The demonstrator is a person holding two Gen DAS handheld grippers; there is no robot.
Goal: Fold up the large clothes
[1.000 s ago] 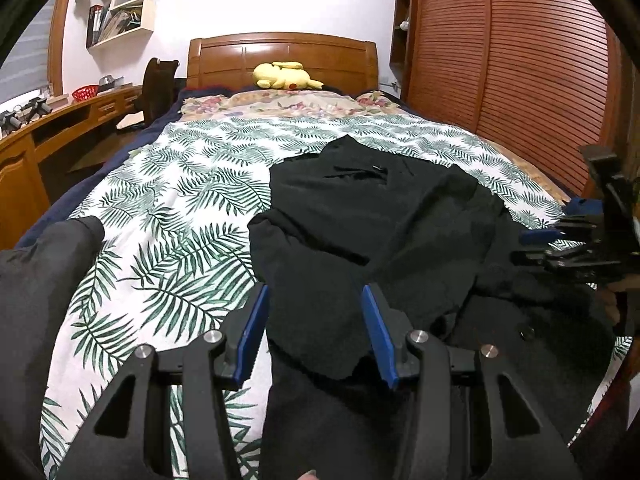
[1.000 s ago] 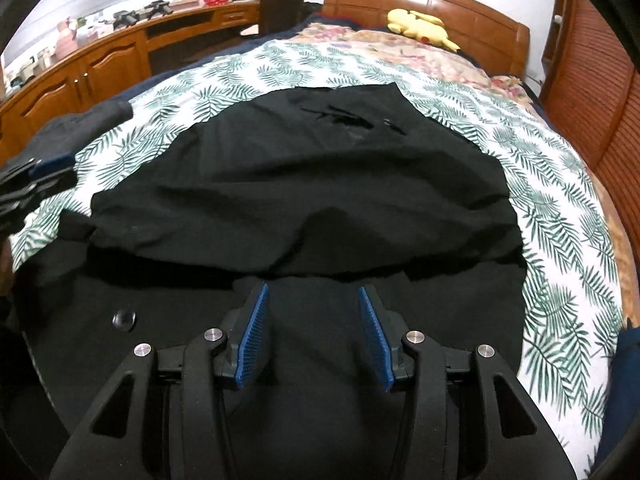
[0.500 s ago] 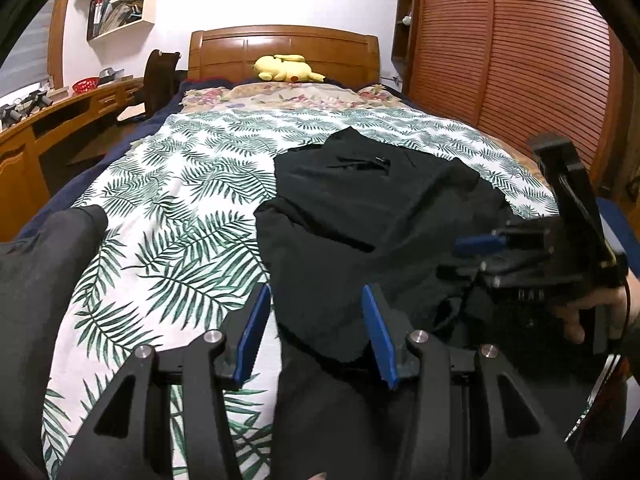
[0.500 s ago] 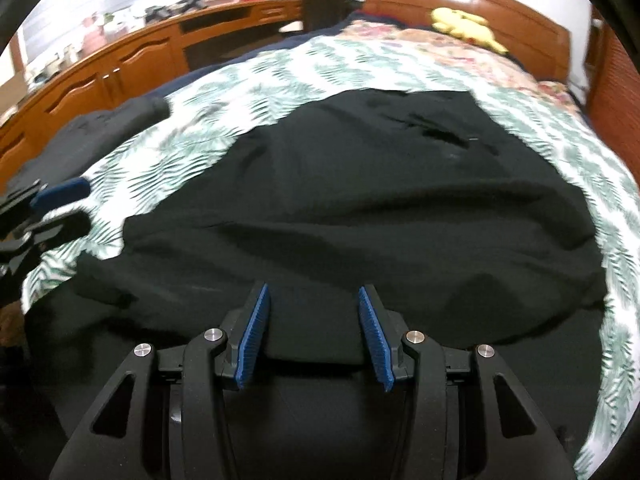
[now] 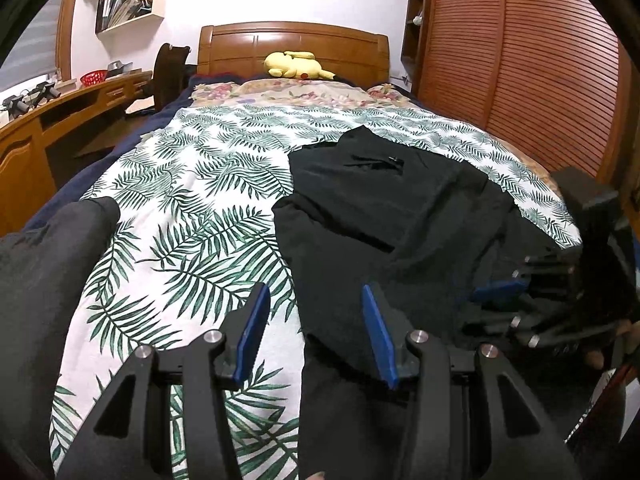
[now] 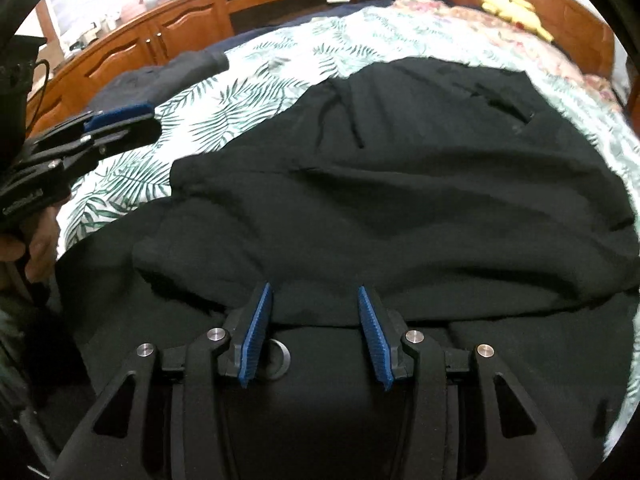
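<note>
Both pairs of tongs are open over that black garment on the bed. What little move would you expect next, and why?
Probably the right tongs ease forward and close on the near folded edge of the black garment. Both tongs are open and empty, and that edge lies just ahead of the right fingertips. The left tongs straddle the garment's left edge, ready to match.

There is one bed (image 5: pixel 208 208) with one big black garment (image 5: pixel 384 216) on it, one grey garment (image 5: pixel 44 264) at its left edge, one yellow plush toy (image 5: pixel 294 65) by its headboard, and two grippers, left (image 5: pixel 312 332) and right (image 6: pixel 314 332), over it.
</note>
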